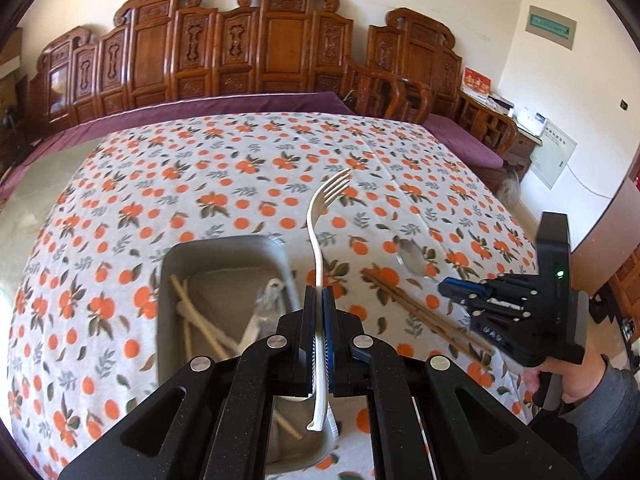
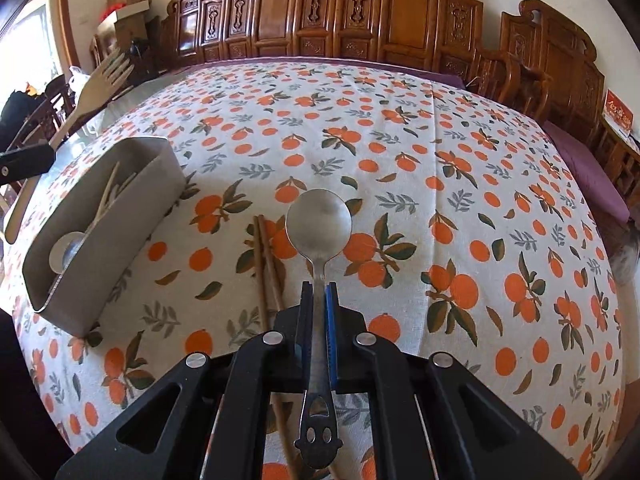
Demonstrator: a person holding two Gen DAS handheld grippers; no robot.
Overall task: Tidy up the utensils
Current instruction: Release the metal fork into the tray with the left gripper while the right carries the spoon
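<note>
- Fork [image 1: 322, 240], cream-white, stands clamped by its handle in the left hand-held gripper [image 1: 319, 300]; long axis runs from near to far, tines at the far end leaning right, handle end curling down toward the near side
- Spoon [image 2: 319, 232], steel, is clamped by its stem in the right hand-held gripper [image 2: 319, 296]; long axis near to far, bowl at the far end facing up, cut-out handle end nearest the camera
- Grey bin [image 2: 120, 216] sits on the bench [image 2: 440, 140] to the left, holding pale chopsticks [image 1: 200, 320] and another spoon [image 2: 66, 250]; the fork hangs just above its right rim
- Brown chopsticks [image 2: 268, 264] lie on the orange-print cloth between bin and spoon, pointing near to far, partly hidden under the right gripper
- A red card [image 2: 618, 114] with writing leans at far right; too small to read
- Carved wooden panels [image 1: 280, 40] line the far wall
</note>
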